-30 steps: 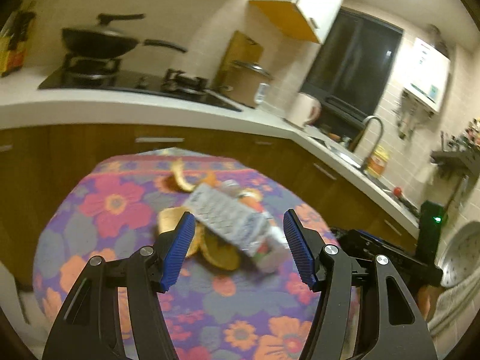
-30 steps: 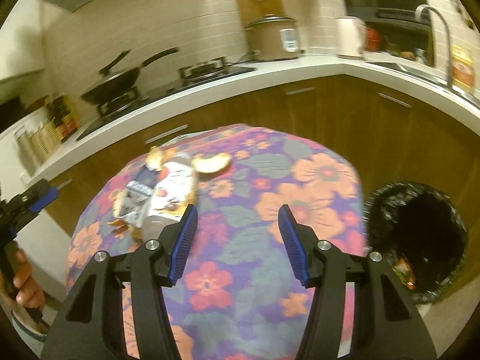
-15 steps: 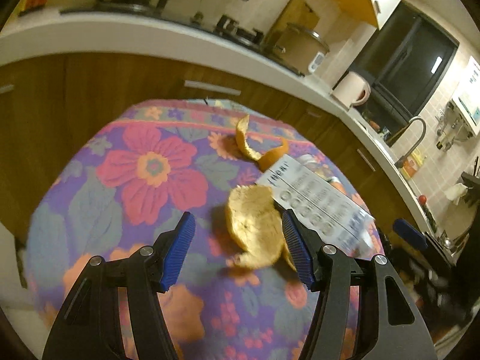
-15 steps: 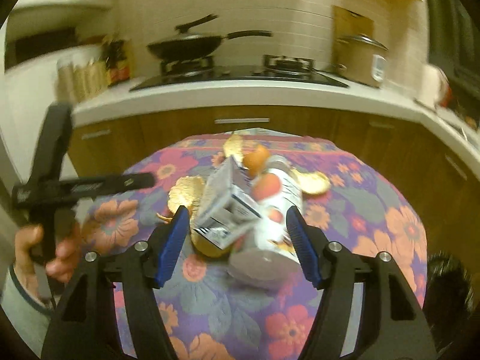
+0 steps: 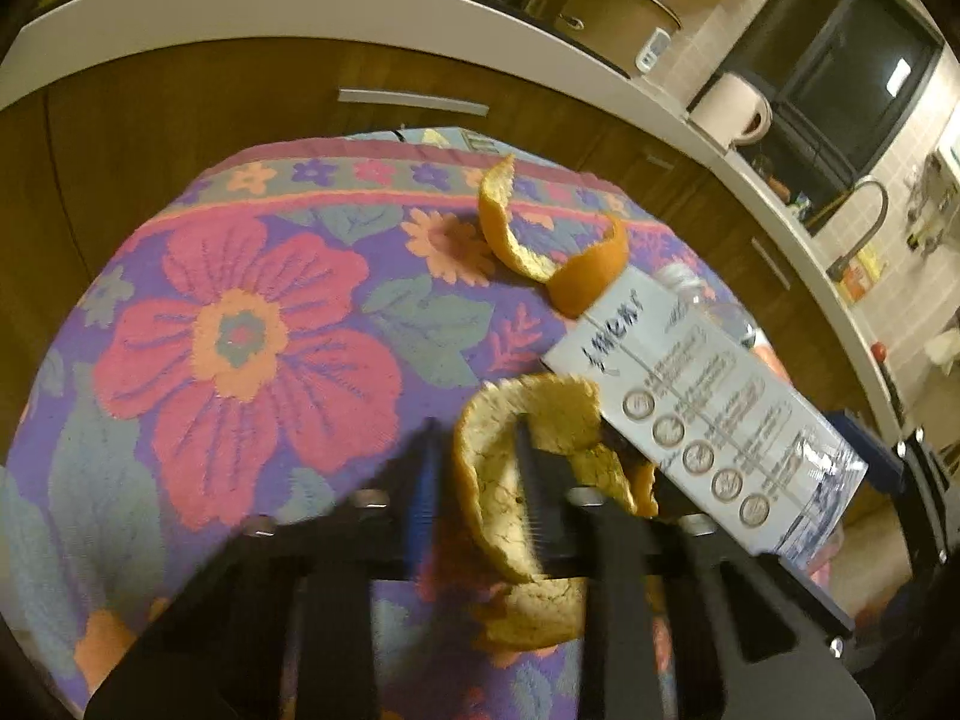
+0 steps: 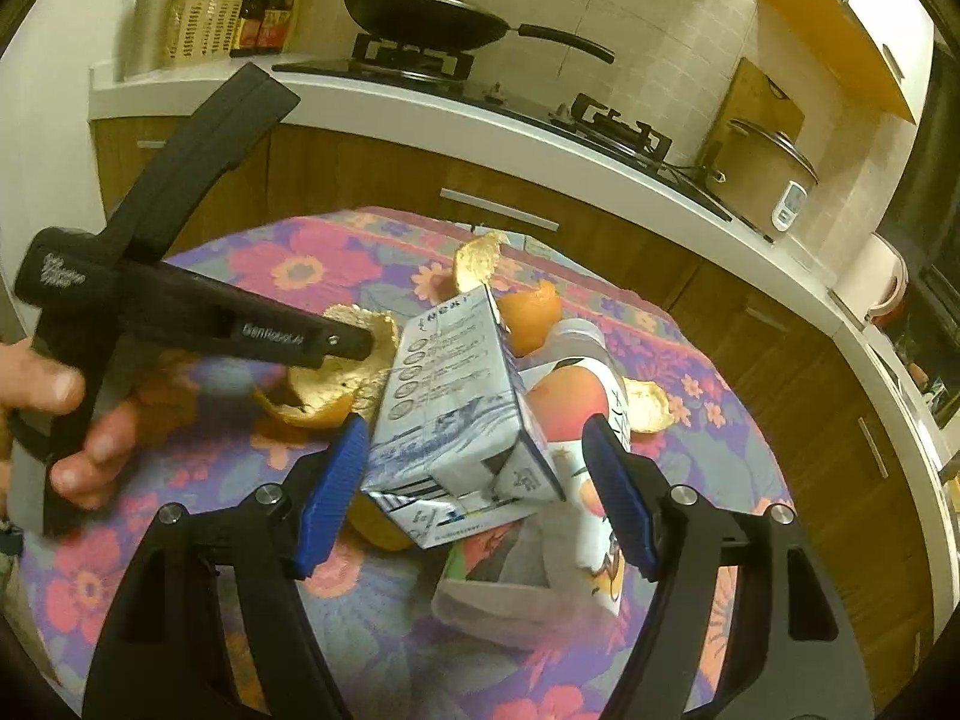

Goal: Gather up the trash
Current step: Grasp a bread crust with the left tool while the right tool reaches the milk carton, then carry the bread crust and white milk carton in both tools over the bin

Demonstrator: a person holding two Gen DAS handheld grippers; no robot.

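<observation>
While the floral tablecloth [image 5: 252, 330] carries the whole litter pile, the left gripper [image 5: 477, 480] has just been closing and now stands nearly shut, with its two jaws pinching the wall of a pale, cupped orange peel [image 5: 498, 462] near the left side of the pile. In the right wrist view the same left gripper [image 6: 360, 348] reaches in from the left, held by a hand [image 6: 54, 414], and its tip sits inside that peel [image 6: 336, 384]. The right gripper [image 6: 474, 480] has just been opening and its blue pads [image 6: 336, 480] stand wide apart, one on each side of the near end of a white and blue drink carton [image 6: 444, 414]; whether the left pad touches the carton cannot be told, and the right pad stands clear of it. This carton lies tilted across the pile, resting on a fruit-printed carton [image 6: 576, 420] to its right and on a flattened package [image 6: 510, 588] at the near edge. A curled orange peel strip [image 5: 540, 246] lies at the far side of the pile, just beyond the drink carton [image 5: 690, 414], and another peel piece [image 6: 645, 405] lies at the right. Behind the table, a black wok [image 6: 432, 18] sits on the gas hob, and a rice cooker [image 6: 762, 174] stands farther right on the white countertop [image 6: 480, 120].
</observation>
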